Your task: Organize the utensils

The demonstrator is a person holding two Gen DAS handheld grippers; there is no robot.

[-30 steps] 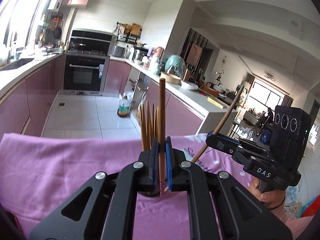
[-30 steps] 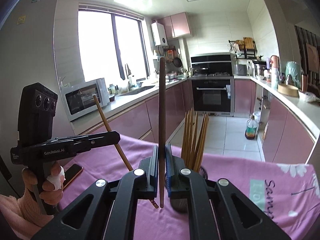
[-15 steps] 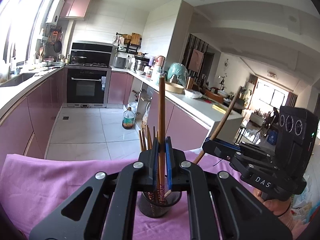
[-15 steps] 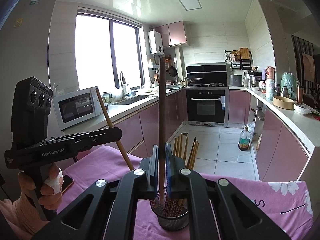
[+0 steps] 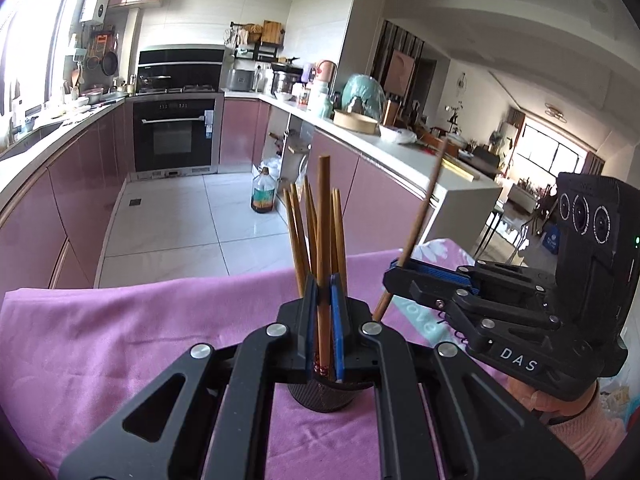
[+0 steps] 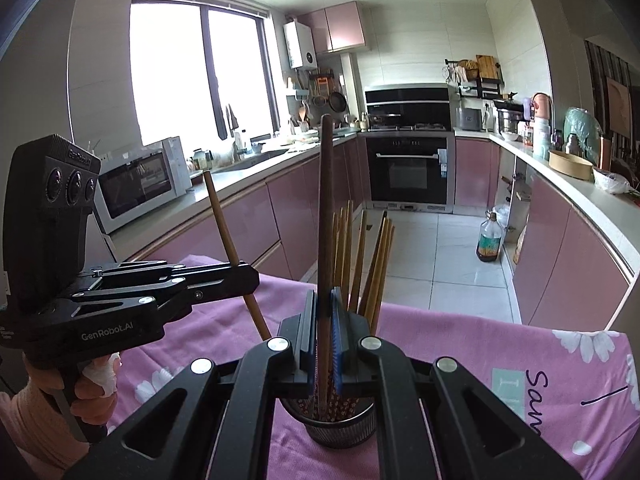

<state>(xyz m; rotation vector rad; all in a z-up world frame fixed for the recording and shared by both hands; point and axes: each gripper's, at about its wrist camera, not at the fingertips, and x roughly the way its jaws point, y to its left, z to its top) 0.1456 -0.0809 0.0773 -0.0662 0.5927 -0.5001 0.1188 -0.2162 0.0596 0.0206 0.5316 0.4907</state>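
Each gripper [image 5: 324, 300] [image 6: 325, 312] clamps one chopstick [image 5: 323, 240] [image 6: 325, 216] upright, its lower end at the holder [image 6: 340, 428], so it can drop in among the rest.

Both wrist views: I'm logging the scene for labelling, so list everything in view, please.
Cup: one, dark mesh, on the cloth, below both tools.
Chopsticks in cup: several, light brown, upright.
Cloth: one, pink, covering the table.
Oven: one, black, far wall.
Microwave: one, white, on the counter by the window.
Bottle: one, on the floor.
Left chopstick: one, brown, upright.
Right chopstick: one, dark brown, upright.
Left tool: black, shut on left chopstick.
Right tool: black, shut on right chopstick.
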